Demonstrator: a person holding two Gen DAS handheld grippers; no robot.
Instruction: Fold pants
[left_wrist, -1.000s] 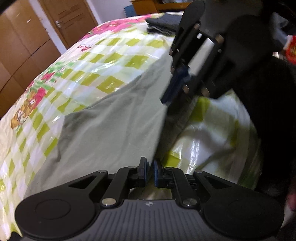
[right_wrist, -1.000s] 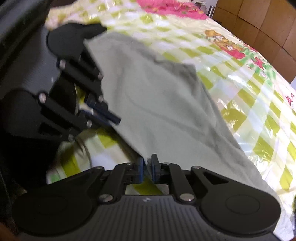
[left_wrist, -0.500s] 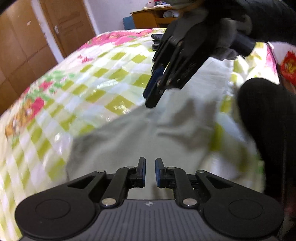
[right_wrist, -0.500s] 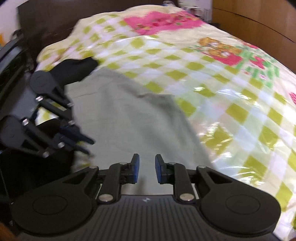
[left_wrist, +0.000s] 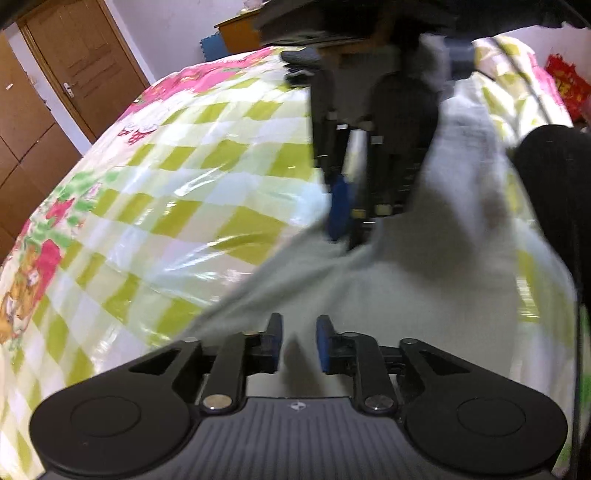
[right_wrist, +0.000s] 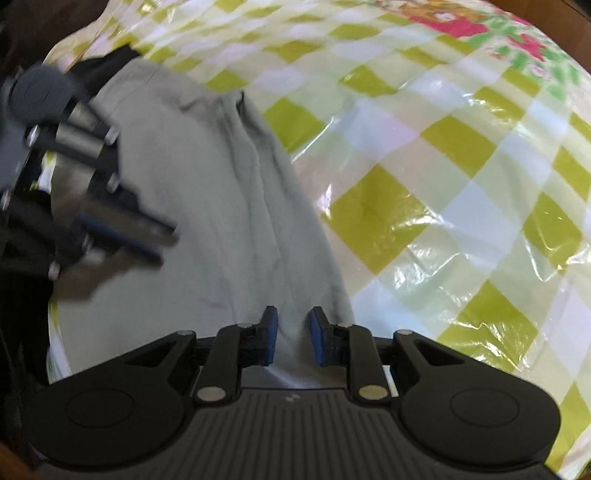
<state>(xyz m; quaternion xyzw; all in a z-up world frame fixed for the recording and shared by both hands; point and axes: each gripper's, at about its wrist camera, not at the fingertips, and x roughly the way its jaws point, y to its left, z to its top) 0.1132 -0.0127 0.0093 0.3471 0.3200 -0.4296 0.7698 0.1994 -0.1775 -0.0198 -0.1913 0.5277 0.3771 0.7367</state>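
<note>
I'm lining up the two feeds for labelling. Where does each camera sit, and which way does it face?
Left wrist: on the left gripper, angled down across the grey pants toward a wooden door; a dark-clothed leg shows.
Right wrist: on the right gripper, angled down along the pants over the checked bedcover.
Shared: pants, bedcover, and each view shows the other gripper.

Glossy green-checked bedcover (left_wrist: 192, 177), wooden door (left_wrist: 85, 62), orange-brown desk (left_wrist: 240, 33), red ornament (left_wrist: 569, 85)

Both the left gripper (left_wrist: 298, 341) and the right gripper (right_wrist: 293, 334) point steeply downward, jaws parted, the left's having just been opening with nothing pinched.
</note>
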